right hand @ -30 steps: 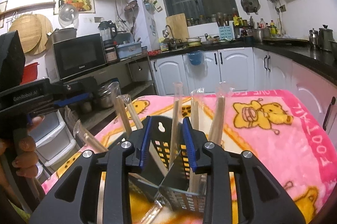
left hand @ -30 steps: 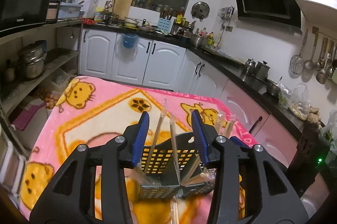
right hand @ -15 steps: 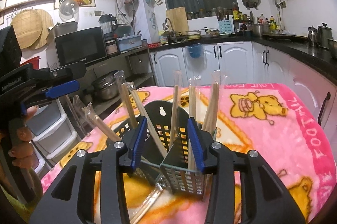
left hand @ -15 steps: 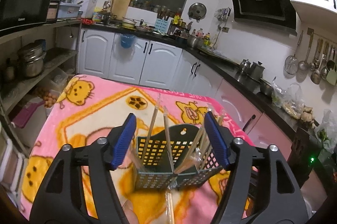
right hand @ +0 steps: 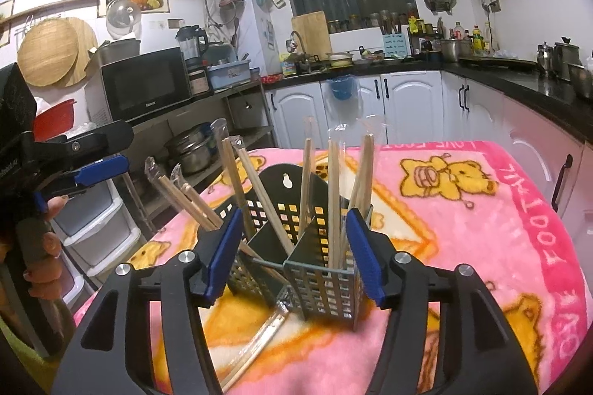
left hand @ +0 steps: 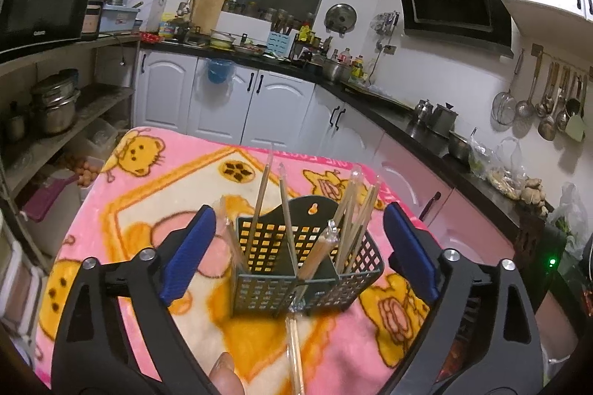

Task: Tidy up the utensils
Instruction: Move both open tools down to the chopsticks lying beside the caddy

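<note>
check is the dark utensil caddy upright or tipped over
Upright: the utensil caddy stands on its base on the pink blanket, wrapped chopsticks sticking up.

upright chopsticks (left hand: 352, 209) crowd the caddy (left hand: 307, 269) — blanket (left hand: 148, 194) around lies open

Left gripper (left hand: 300, 246): jaws were narrow a second ago, now opening wide; nothing pinched.
Right gripper (right hand: 292, 254): jaws opening too, less far.
Utensil holder (left hand: 307, 269): looks farther from both cameras; both grippers seem drawn back, though the fisheye makes that uncertain.
</note>
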A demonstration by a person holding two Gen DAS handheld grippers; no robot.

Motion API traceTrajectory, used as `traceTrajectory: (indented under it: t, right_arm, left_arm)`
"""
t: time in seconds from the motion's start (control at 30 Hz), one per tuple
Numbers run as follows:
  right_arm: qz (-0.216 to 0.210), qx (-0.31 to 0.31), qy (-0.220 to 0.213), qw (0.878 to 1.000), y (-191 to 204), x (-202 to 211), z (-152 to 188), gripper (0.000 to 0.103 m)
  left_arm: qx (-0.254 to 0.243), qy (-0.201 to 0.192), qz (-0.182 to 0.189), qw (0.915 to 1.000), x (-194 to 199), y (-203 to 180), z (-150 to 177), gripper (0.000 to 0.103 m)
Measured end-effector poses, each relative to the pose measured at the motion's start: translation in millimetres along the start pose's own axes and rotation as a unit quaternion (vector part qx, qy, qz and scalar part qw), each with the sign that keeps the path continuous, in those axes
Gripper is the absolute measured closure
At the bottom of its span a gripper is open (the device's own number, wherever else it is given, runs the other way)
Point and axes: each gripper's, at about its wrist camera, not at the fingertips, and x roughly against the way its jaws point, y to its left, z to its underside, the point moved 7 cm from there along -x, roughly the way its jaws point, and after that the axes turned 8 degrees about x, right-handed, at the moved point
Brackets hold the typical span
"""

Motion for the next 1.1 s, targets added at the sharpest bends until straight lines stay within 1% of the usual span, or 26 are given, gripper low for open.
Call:
traceTrajectory:
  t: [0.1, 0.2, 0.4, 0.73, 1.1]
  right_arm:
    - [0.001, 0.003, 0.000, 1.000, 0.8, 7.0, 2.6, 0.042]
    - [0.004, 0.007, 0.001, 1.000, 2.5, 12.8, 4.7, 0.039]
    - [0.010, 0.021, 0.000, 1.000, 8.3, 25.2, 8.3, 0.035]
    - [0.001, 0.033, 0.007, 0.999, 19.7, 39.9, 18.9, 0.033]
    - [-0.010, 0.062, 0.026, 0.998, 35.9, 48.9, 42.7, 0.032]
  left_arm:
    - [-0.008, 0.000, -0.008, 0.9999, 2.9, 1.4, 5.2, 0.012]
    - [-0.014, 0.007, -0.013, 0.9998, 4.0, 3.1, 12.3, 0.011]
    - [-0.013, 0.021, -0.021, 0.9995, 6.8, 8.8, 26.4, 0.011]
    - [-0.019, 0.036, -0.027, 0.9988, 12.1, 9.1, 45.8, 0.011]
    - [-0.023, 0.053, -0.042, 0.9974, 9.9, 15.9, 68.0, 0.011]
